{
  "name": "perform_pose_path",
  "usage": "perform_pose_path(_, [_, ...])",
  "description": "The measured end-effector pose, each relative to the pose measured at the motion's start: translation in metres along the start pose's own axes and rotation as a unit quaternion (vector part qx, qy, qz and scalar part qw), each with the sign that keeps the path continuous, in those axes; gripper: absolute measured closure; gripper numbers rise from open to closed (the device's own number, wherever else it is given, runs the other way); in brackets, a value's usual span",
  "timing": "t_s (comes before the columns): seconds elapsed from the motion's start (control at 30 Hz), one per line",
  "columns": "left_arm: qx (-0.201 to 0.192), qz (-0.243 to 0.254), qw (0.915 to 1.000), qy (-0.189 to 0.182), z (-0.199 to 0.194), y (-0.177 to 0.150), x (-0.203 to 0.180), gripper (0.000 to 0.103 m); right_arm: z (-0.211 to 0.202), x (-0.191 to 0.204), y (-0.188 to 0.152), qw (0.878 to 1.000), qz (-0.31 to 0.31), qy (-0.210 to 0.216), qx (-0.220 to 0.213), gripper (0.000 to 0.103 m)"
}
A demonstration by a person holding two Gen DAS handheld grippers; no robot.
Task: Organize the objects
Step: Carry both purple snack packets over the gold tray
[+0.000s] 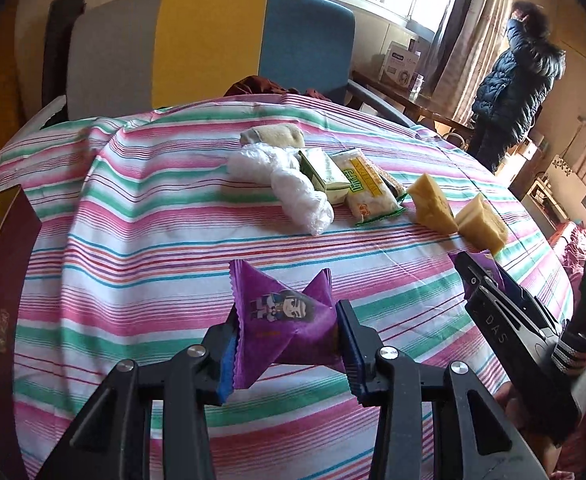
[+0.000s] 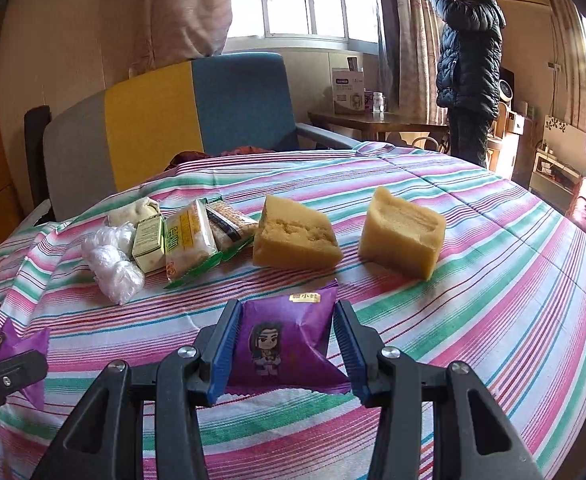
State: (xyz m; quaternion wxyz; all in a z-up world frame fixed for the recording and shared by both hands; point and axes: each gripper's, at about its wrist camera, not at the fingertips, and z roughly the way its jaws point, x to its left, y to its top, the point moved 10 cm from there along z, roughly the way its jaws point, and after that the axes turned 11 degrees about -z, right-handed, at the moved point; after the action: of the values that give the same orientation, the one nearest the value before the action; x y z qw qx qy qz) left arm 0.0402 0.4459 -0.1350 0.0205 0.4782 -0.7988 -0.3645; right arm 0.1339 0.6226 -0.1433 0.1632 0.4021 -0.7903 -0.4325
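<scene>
My left gripper (image 1: 287,346) is shut on a purple snack packet (image 1: 283,320) near the front of the striped table. My right gripper (image 2: 287,350) is shut on a second purple snack packet (image 2: 283,344), to the right of the first. In the left wrist view the right gripper (image 1: 505,300) shows at the right edge; in the right wrist view the left-held packet (image 2: 17,344) shows at the far left. Farther back lie in a row a crumpled clear plastic bag (image 1: 289,184), a green-white box (image 1: 325,174), a white-yellow packet (image 1: 369,188) and two yellow sponge blocks (image 2: 295,234) (image 2: 401,232).
The striped tablecloth (image 2: 493,280) covers a round table. A dark red box (image 1: 1,280) sits at the table's left. A grey, yellow and blue chair (image 1: 209,40) stands behind. A person in a dark jacket (image 2: 469,52) stands by the window, with a wooden side table (image 2: 377,120) nearby.
</scene>
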Motion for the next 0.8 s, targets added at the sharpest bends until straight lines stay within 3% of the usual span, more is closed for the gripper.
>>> perform_pose_path(0.5, [-0.048, -0.076, 0.9959, 0.01, -0.083, 0.013, 0.103, 0.059, -0.013, 0.02, 0.004, 0.999, -0.046, 0.0, -0.012, 0.056])
perform_pose_path(0.8, [-0.073, -0.129, 0.9879, 0.046, -0.118, 0.016, 0.176, 0.059, -0.027, 0.055, 0.002, 0.997, -0.064, 0.046, -0.007, 0.056])
